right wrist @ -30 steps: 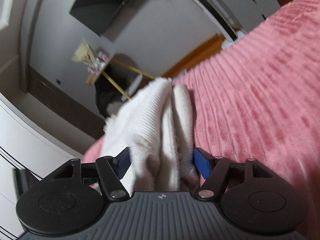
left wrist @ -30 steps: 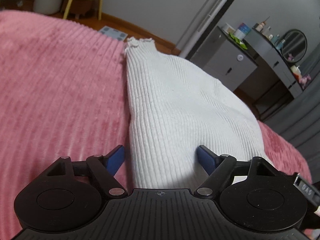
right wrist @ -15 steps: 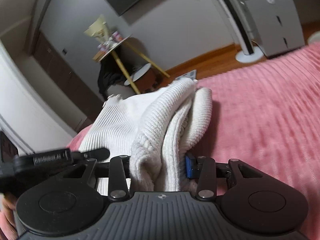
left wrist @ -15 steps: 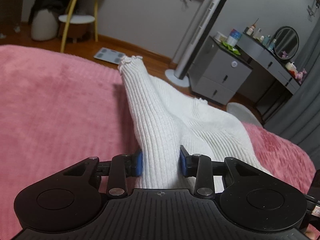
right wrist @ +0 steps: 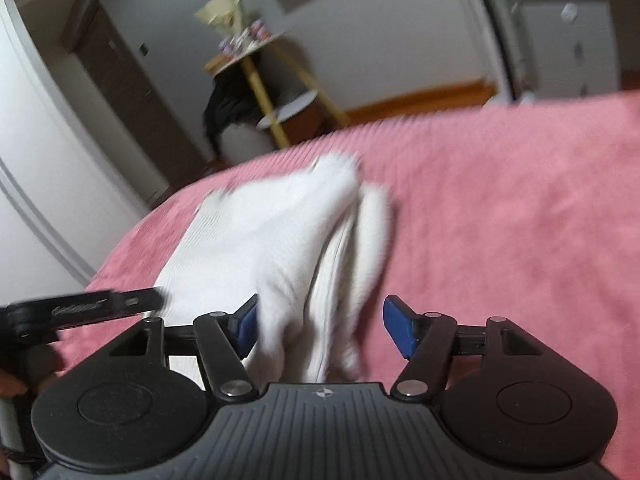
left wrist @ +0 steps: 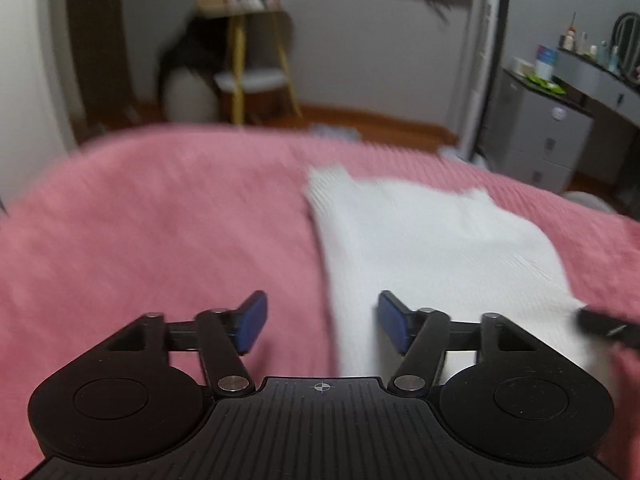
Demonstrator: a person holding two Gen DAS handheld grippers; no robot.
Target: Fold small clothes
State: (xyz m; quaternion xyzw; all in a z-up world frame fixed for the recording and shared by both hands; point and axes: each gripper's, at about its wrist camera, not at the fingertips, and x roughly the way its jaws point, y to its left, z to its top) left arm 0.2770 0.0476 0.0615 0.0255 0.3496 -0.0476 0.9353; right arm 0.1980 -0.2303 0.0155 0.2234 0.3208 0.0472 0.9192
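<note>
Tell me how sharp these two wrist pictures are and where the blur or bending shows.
Left wrist view: the left gripper is crisp, while the white knit garment and pink bedspread are smeared by motion. Right wrist view: the right gripper is sharp, the garment's folds streaked. In both, fisheye bends the room's walls and edges; lighting is dim and even, no glare.

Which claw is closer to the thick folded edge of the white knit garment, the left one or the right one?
Right. The right claw, jaws opening, straddles the folded edge of the white knit garment. The left claw, also opening, is at the garment's other side edge, over the pink blanket.
</note>
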